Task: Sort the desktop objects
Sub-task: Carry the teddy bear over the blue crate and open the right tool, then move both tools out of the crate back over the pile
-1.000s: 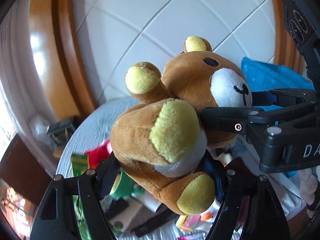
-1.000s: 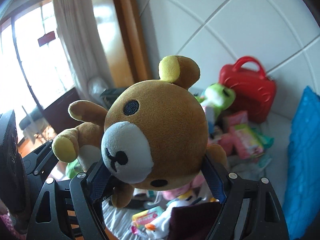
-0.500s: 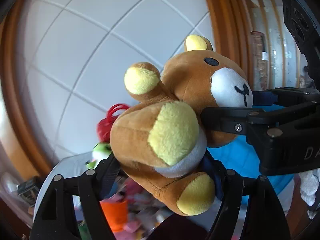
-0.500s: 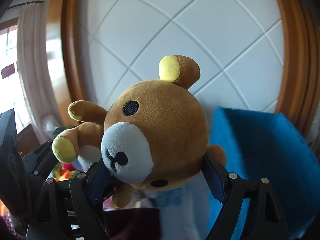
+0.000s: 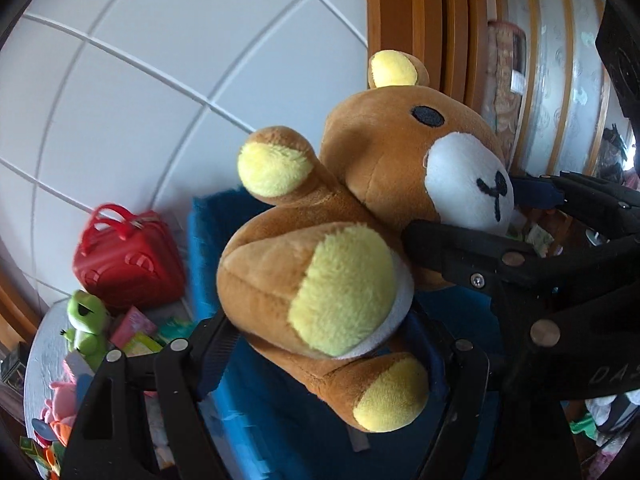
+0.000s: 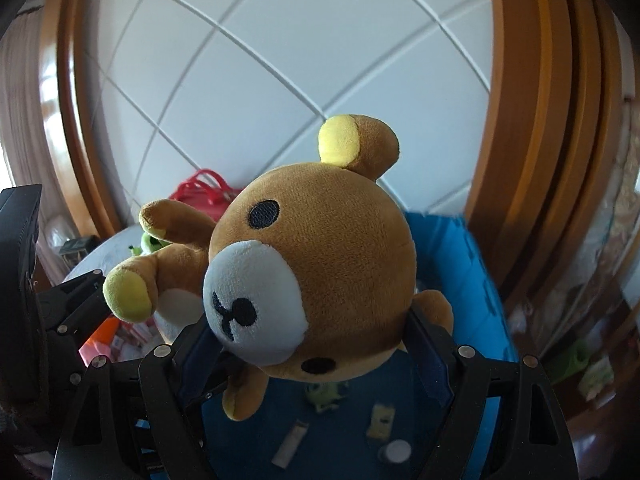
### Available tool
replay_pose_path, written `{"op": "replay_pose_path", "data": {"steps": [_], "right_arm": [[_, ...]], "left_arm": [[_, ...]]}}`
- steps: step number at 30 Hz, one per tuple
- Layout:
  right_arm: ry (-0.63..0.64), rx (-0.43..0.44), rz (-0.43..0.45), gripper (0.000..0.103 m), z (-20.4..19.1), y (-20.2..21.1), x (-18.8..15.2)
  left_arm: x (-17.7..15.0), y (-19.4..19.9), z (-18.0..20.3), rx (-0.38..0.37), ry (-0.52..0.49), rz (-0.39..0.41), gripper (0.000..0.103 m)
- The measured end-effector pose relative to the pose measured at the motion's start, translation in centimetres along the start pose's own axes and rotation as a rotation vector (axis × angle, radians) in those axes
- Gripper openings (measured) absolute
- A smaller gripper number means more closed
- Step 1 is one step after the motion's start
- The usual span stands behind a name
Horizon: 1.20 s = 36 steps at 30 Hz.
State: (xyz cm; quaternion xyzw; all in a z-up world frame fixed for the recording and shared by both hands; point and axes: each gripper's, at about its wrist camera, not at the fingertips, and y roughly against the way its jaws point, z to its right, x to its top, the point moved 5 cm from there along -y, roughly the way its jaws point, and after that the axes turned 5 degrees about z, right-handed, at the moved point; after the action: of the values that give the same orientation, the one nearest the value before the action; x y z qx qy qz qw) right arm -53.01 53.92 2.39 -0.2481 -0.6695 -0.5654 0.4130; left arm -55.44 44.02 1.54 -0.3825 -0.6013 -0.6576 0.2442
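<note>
The plush bear [image 5: 340,248], soft, light and squashy, hangs above the blue bin [image 6: 460,248], its body clamped by the left tool [image 5: 328,344] and its head by the right tool [image 6: 316,344], both good bulky holds.

My right gripper [image 6: 316,344] holds a brown plush bear [image 6: 320,280] by the head, jaws pressed to either side of it, above an open blue bin [image 6: 476,280]. The bear's white muzzle faces my camera, one yellow-lined ear up. At far left, my left gripper [image 6: 76,308] reaches toward the toy's body. In the bin lie a small green toy [image 6: 324,394], a white tube [image 6: 290,442] and a round white lid [image 6: 396,451]. A red case [image 6: 200,196] stands against the white tiled wall [image 6: 280,60].
</note>
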Motion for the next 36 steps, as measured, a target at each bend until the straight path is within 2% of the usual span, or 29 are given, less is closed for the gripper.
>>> {"op": "replay_pose_path", "data": {"steps": [2,6,9,12,16,17,19,24,28,32,36], "right_arm": [[-0.036,0.025,-0.06,0.084,2.1,-1.5,-1.3],[-0.092,0.051,-0.19,0.084,4.9,-4.8,-4.8],[-0.128,0.068,-0.256,0.085,6.7,-6.5,-7.2],[-0.166,0.106,-0.285,0.086,7.7,-7.2,-8.7],[-0.166,0.102,-0.277,0.087,8.7,-5.8,-9.8],[-0.164,0.101,-0.272,0.088,8.7,-5.5,-9.8],[-0.143,0.083,-0.262,0.099,8.6,-4.8,-9.8],[-0.12,0.07,-0.218,0.103,7.9,-2.5,-9.5],[-0.126,0.058,-0.152,0.103,5.6,-0.1,-8.4],[-0.117,0.079,-0.06,0.103,0.9,3.0,-7.1],[-0.068,0.095,0.008,0.103,-6.7,5.5,-6.2]], "left_arm": [[-0.5,-2.3,2.5,-0.003,-0.002,-0.065,0.077],[-2.9,-6.5,4.5,-0.025,-0.005,-0.205,0.077],[-4.3,-8.5,6.2,-0.013,-0.024,-0.275,0.077],[-5.2,-8.9,6.8,-0.022,-0.026,-0.3,0.078],[-6.2,-8.3,7.1,-0.01,-0.05,-0.308,0.08],[-6.5,-8.3,7.1,-0.012,-0.052,-0.308,0.08],[-6.9,-7.4,7.1,-0.036,-0.045,-0.309,0.08],[-7.2,-4.8,5.4,0.006,-0.048,-0.253,0.081],[-8.0,-0.8,2.5,0.106,-0.04,-0.157,0.081],[-9.6,4.6,-2.0,0.132,0.034,-0.052,0.081],[-13.1,10.4,-8.6,0.156,0.104,0.029,0.082]]}}
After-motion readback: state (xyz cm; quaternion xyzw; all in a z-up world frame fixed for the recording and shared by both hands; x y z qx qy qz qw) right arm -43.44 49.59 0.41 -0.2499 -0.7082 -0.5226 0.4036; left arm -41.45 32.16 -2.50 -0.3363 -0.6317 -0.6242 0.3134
